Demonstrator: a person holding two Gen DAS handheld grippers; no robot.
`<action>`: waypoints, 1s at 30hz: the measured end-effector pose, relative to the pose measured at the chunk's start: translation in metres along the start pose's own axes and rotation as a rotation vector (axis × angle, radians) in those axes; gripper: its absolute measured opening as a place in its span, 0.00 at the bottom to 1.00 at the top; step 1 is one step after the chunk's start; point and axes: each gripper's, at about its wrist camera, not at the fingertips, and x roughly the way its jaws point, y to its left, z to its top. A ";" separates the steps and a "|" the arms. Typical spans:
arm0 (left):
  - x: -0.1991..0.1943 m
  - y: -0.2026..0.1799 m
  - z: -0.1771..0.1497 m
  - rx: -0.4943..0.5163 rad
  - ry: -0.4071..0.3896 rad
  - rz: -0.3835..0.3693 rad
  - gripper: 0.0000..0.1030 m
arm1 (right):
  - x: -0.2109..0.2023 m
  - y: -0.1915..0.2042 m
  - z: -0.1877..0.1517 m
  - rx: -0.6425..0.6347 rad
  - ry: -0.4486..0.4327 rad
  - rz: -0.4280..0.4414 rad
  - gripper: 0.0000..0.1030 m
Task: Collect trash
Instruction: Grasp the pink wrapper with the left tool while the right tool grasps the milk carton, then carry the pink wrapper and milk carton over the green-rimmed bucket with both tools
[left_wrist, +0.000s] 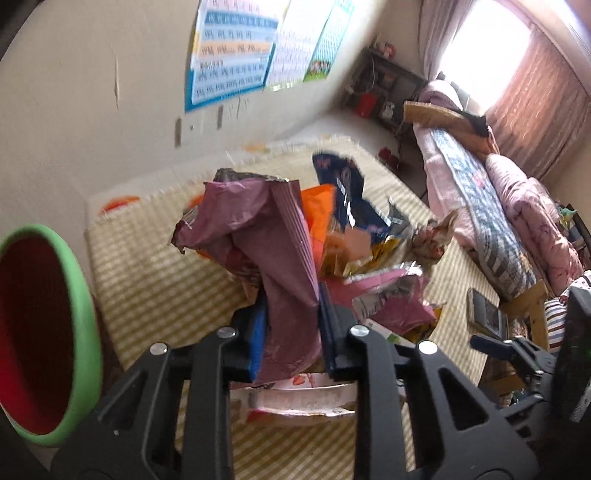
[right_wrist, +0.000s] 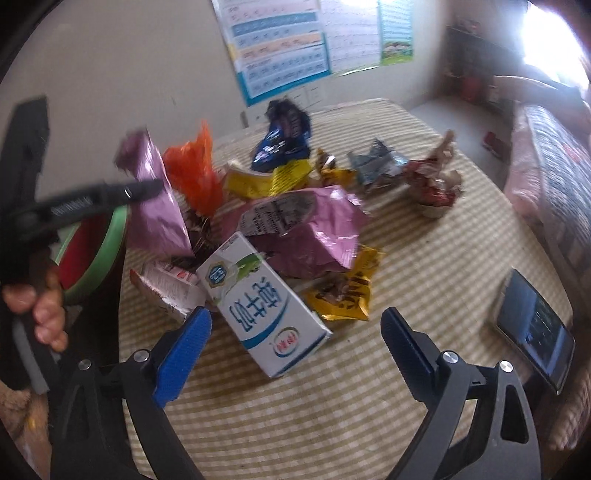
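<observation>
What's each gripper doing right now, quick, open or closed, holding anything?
Left gripper: closed on the purple wrapper.
Right gripper: open, holding nothing, near the milk carton.

Daylight floods from the blown-out curtained window (left_wrist: 491, 62) at my upper right, washing detail there. Fisheye bends walls and darkens corners. The crumpled purple foil wrapper (left_wrist: 273, 236) and wall posters (left_wrist: 236, 51) smear with motion blur.

A: We're seeing a crinkly, glossy foil-plastic pink wrapper (left_wrist: 280, 251) and a smooth printed-card milk carton (right_wrist: 258, 306).

B: Yep, and we'd call the counter (right_wrist: 424, 288) cover woven checked cloth, matt; the bin (left_wrist: 79, 314) looks like smooth plastic.
</observation>
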 end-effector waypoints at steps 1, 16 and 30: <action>-0.006 -0.001 0.001 0.002 -0.020 0.002 0.23 | 0.004 0.004 0.002 -0.025 0.019 0.008 0.87; -0.054 0.024 0.003 -0.036 -0.109 -0.003 0.24 | 0.027 0.013 0.002 -0.021 0.109 -0.001 0.59; -0.090 0.108 -0.007 -0.164 -0.186 0.120 0.24 | -0.043 0.073 0.055 0.035 -0.090 0.130 0.58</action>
